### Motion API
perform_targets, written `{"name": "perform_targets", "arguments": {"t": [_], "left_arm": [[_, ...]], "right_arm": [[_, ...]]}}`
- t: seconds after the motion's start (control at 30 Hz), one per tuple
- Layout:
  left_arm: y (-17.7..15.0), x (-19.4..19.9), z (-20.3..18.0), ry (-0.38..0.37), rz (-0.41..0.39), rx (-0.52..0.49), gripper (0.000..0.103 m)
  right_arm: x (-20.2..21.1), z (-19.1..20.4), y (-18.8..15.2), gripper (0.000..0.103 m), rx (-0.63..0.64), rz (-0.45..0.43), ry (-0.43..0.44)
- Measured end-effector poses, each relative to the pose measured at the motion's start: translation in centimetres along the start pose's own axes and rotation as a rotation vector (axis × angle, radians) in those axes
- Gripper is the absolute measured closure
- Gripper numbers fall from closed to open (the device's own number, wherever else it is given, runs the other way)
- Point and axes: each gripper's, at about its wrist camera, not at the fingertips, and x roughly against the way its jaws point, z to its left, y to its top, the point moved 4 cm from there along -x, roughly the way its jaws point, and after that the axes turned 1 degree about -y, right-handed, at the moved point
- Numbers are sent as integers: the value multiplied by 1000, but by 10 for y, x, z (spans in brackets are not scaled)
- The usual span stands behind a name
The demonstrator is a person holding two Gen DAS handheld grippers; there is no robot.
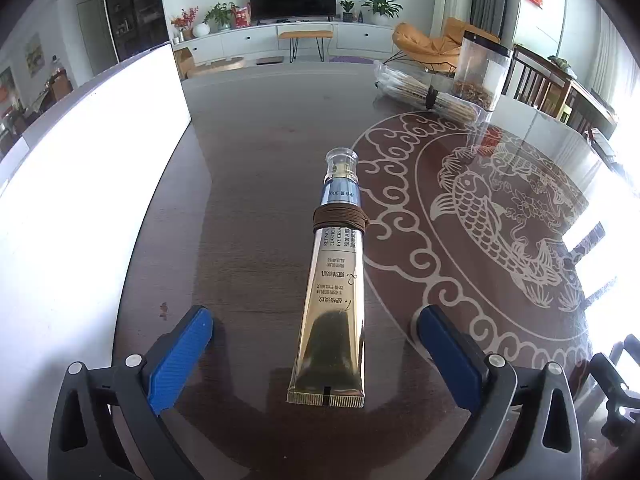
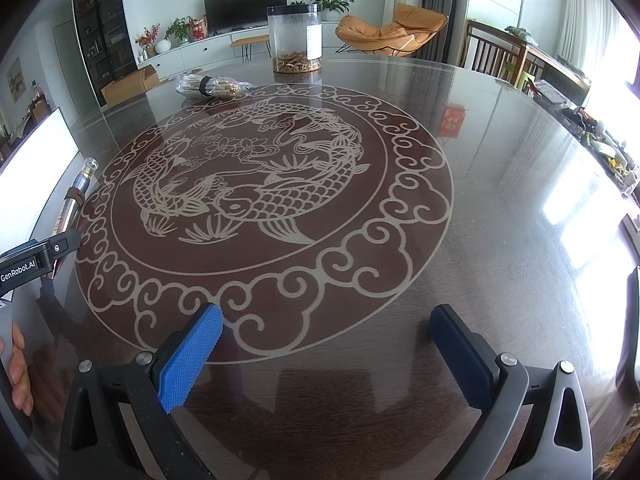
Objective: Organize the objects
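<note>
Both tongs stand wide apart with nothing between their blue pads: the left tongs [image 1: 314,350] hover low over the dark glossy worktop [image 1: 256,152], and the right tongs [image 2: 326,346] hover over the same surface at the near rim of the pale carved fish medallion [image 2: 256,184]. Taking that medallion as the landmark, a gold eye-cream tube [image 1: 334,300] lies flat on the worktop just off its left rim, crimped end toward the left tongs and clear cap pointing away; its crimped end sits in the gap between the left pads without touching either. A brown cord [image 1: 340,220] is wound several times round the tube below its blue collar. From the right wrist view the same tube shows at the far left edge of the medallion, partly hidden by the body of the left tool, and the fingers of the person's hand [image 2: 18,368] show at the frame's left edge. Beyond the medallion's far rim lies a bundle of thin sticks [image 2: 212,86] in clear wrap, bound with a dark band, and just beside it, farther back, stands an upright clear jar [image 2: 295,38] with brown dried bits at the bottom. Left of the medallion and the tube, a bright white board [image 1: 80,208] rests along the worktop's edge.
</note>
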Motion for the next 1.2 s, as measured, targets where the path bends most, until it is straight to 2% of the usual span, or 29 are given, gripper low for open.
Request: {"name": "perform_targets", "arguments": {"t": [0.27, 0.57, 1.2], "left_arm": [[0, 0, -1, 3, 34, 1, 0], [-4, 4, 0, -3, -8, -10, 0], [-4, 4, 0, -2, -13, -6, 0]], "right_arm": [[0, 0, 0, 0, 0, 0, 0], [0, 0, 0, 0, 0, 0, 0], [1, 0, 0, 0, 0, 1, 0]]}}
